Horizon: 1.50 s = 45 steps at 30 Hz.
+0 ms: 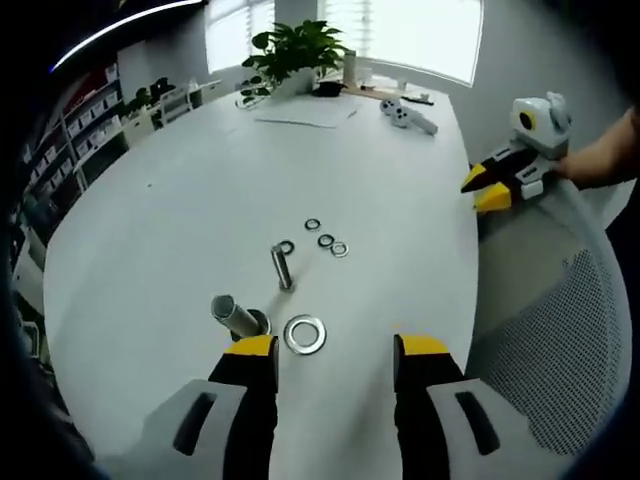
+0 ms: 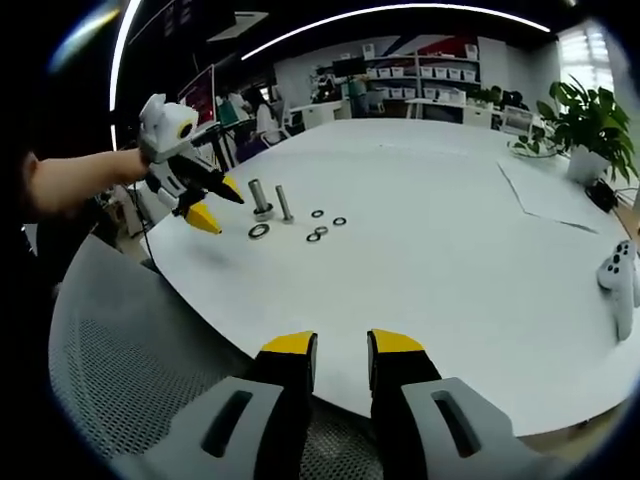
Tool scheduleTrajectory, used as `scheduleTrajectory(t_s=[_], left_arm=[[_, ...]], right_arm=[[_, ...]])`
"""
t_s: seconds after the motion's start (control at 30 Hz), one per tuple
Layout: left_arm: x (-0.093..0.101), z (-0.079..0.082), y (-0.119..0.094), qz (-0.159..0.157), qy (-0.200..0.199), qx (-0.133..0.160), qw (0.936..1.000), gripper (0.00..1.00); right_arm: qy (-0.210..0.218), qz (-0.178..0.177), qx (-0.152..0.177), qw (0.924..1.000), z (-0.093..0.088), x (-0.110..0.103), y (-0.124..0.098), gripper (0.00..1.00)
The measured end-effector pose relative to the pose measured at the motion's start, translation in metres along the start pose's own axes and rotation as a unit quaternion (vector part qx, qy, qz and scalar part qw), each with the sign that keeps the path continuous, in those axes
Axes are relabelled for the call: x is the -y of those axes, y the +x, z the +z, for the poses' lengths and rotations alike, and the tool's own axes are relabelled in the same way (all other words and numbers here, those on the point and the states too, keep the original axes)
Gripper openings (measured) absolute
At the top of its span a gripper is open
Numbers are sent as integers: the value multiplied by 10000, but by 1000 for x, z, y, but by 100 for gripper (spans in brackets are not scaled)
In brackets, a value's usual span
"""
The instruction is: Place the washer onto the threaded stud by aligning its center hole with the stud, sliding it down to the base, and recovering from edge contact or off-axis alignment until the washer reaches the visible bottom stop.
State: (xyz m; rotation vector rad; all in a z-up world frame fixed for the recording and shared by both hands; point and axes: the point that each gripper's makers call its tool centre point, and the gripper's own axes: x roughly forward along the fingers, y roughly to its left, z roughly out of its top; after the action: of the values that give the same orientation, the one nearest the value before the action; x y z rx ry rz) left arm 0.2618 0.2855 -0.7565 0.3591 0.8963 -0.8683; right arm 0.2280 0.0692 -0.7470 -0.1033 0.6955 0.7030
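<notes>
Up close, my left hand-held gripper [image 1: 335, 352] hangs over the white table [image 1: 180, 200] with its yellow-tipped jaws spread wide and nothing between them. Just ahead of them the large washer [image 1: 305, 334] lies flat on the table, beside a thick upright stud [image 1: 238, 317] whose base is partly cut off by my left jaw. A slimmer threaded stud [image 1: 281, 267] stands beyond it, with four small washers [image 1: 326, 240] scattered near; their sizes are hard to tell apart. My right hand-held gripper [image 2: 340, 349] sits well back at the table's near edge above a mesh chair [image 2: 140, 370], its jaws a narrow gap apart and empty. From there the studs and washers are tiny; threads cannot be made out.
</notes>
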Motion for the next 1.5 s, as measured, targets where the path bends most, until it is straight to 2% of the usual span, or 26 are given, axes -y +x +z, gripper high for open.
scheduleTrajectory(t_s=[0.13, 0.2, 0.47, 0.63, 0.7, 0.73, 0.8, 1.0, 1.23, 1.4, 1.5], left_arm=[[-4, -10, 11, 23, 82, -195, 9998, 47], [-9, -18, 15, 113, 212, -460, 9987, 47], [-11, -12, 28, -20, 253, -469, 9986, 46], [-10, -15, 34, -86, 326, -652, 9973, 43], [-19, -17, 34, 58, 752, -858, 9935, 38], [-20, -19, 34, 75, 826, -937, 9921, 36], [-15, -14, 34, -5, 685, -834, 9942, 37], [-16, -10, 37, -98, 888, -849, 9924, 37], [-19, -10, 38, -134, 1016, -1223, 9872, 32], [-21, -10, 38, -145, 1104, -1381, 9841, 25], [-21, -11, 38, -143, 1116, -1423, 9834, 24]], right_arm=[[27, -18, 19, 10000, 0, 0, 0, 23], [27, -21, 33, 10000, 1, 1, 0, 23], [17, 44, 13, 10000, 1, -1, 0, 23], [26, 21, 10, 10000, 1, 0, 0, 23], [3, 21, 5, 10000, 1, 0, 0, 23], [-9, 23, -16, 10000, 0, -1, 0, 23], [-15, 28, -28, 10000, 0, -1, 1, 23], [-23, 22, 9, 10000, 1, 0, 1, 23], [-20, -1, -29, 10000, 0, 1, 1, 23], [-15, -19, 18, 10000, 2, 1, 0, 23], [-22, -10, 3, 10000, 1, 1, 1, 23]])
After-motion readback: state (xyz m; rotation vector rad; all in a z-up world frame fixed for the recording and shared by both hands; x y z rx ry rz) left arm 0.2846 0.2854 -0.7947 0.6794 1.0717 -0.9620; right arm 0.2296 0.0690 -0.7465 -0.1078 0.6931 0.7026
